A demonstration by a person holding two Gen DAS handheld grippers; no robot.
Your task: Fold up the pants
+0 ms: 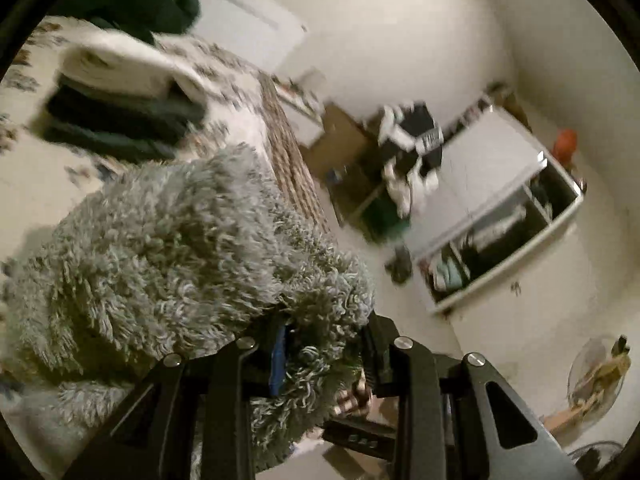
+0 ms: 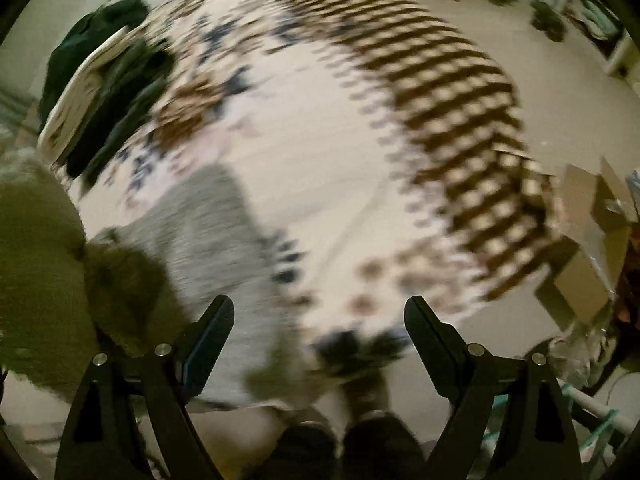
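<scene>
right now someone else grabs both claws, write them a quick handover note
Left claw: shut on the fuzzy grey pants, holding them bunched and lifted over the bed.
Right claw: open, holding nothing, above the patterned bedspread.
Stack of folded clothes sits further back on the bed.
Done: pants picked up.
Left: spread them flat on the bed, fold, probably add to the stack.

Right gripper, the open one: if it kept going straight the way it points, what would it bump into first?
Most likely the patterned bedspread, which fills the view beyond the open right gripper. The picture is blurred, so depth is uncertain.
</scene>
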